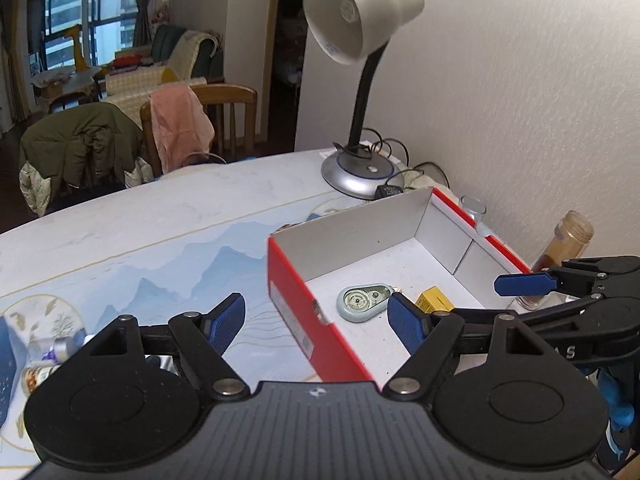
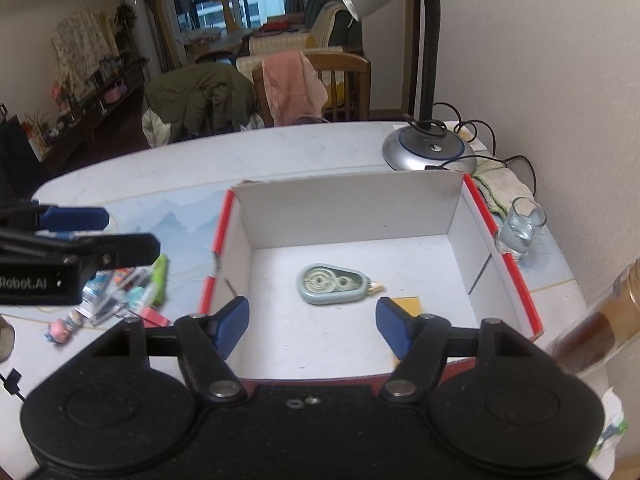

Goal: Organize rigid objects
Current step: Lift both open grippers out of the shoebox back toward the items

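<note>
Right wrist view, both tongs (image 2: 312, 322) released, correction tape (image 2: 332, 284) in box (image 2: 516, 276).

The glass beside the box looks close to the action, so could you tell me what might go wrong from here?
1. The glass holds water and stands right against the box's right wall; nudging the box may tip it.
2. The jar is near the right gripper; a sideways swing could topple it.
3. Small items lie in a crowded pile left of the box, so the open left gripper may catch several at once.
</note>
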`<move>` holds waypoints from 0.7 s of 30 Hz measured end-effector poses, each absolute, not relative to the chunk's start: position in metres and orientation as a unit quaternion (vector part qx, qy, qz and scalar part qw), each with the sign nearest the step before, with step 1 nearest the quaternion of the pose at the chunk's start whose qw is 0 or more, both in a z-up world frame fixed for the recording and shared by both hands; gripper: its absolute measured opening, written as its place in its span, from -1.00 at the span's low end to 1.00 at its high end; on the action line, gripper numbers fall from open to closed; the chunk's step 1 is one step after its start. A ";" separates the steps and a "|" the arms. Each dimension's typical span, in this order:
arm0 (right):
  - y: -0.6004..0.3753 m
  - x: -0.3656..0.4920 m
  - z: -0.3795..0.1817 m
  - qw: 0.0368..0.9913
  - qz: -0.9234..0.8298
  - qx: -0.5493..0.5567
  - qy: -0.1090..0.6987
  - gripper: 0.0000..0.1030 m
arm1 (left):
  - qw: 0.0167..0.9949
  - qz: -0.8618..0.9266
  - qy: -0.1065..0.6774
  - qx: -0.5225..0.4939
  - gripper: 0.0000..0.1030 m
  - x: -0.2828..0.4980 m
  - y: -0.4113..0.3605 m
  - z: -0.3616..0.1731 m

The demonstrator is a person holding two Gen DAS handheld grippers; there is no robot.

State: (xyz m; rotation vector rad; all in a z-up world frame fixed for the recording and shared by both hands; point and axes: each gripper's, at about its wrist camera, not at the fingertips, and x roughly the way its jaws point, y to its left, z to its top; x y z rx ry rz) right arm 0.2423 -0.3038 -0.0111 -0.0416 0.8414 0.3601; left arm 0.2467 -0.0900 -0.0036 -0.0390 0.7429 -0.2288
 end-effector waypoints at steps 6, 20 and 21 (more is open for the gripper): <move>-0.290 0.215 -0.004 0.908 0.177 0.008 0.381 0.54 | 0.932 -0.104 0.346 -0.027 0.52 0.213 -0.066 -0.002; -0.235 0.155 -0.002 0.915 0.194 0.035 0.351 0.80 | 0.943 -0.085 0.321 -0.028 0.61 0.148 -0.002 0.000; -0.231 0.151 -0.001 0.916 0.196 0.037 0.347 0.80 | 0.943 -0.085 0.320 -0.029 0.61 0.144 0.003 0.001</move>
